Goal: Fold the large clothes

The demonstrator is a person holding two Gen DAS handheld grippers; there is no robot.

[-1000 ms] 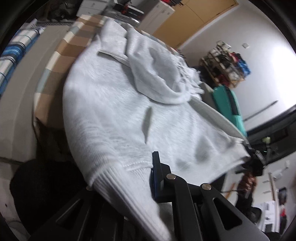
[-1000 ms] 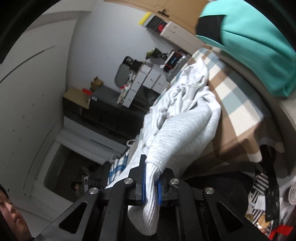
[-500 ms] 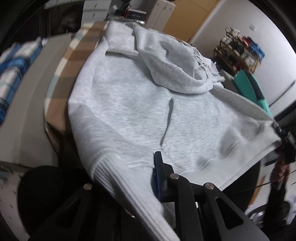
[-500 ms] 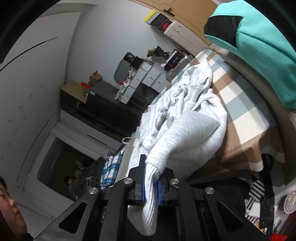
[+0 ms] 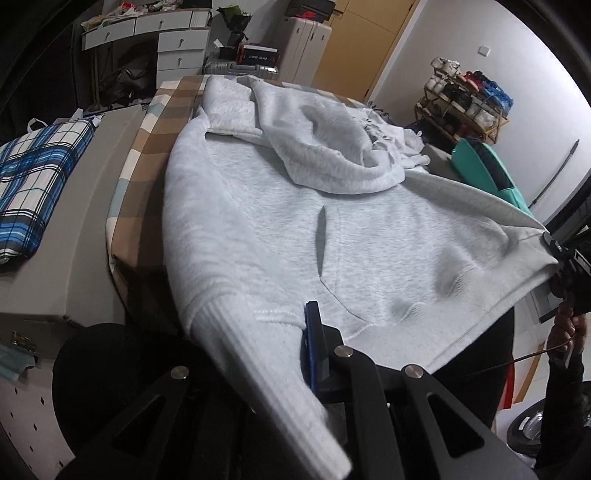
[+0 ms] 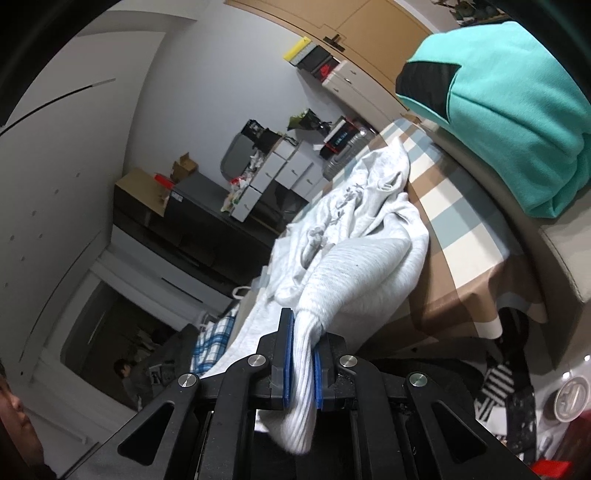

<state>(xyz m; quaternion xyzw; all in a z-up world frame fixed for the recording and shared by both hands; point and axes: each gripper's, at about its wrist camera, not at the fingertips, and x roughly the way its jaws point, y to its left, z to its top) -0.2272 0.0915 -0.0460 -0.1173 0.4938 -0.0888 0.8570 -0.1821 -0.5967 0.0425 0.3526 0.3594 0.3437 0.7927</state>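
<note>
A light grey hoodie (image 5: 258, 229) lies on its back across the checked bed cover (image 5: 155, 129), hood bunched at the far end. My left gripper (image 5: 291, 332) has the ribbed hem corner between its jaws, which are closing on it; the cloth hides the left finger. At the right edge of the left wrist view, my right gripper (image 5: 554, 254) holds the opposite hem corner, with the hem stretched between the two. In the right wrist view the right gripper (image 6: 303, 356) is shut on the ribbed hem, and the hoodie (image 6: 369, 266) trails back onto the cover (image 6: 461, 206).
A teal garment (image 6: 517, 110) lies folded beside the cover, also seen as the teal garment (image 5: 484, 166). A blue plaid bag (image 5: 33, 177) rests on the grey ledge at left. White drawers (image 5: 166, 33) and a shoe rack (image 5: 465, 99) stand behind. A person (image 6: 125, 373) sits in the doorway.
The left wrist view has rolled and shifted, so the hoodie now lies more squarely ahead with its hem stretched wider. The right gripper has lifted slightly. Both keep their hem corners.
</note>
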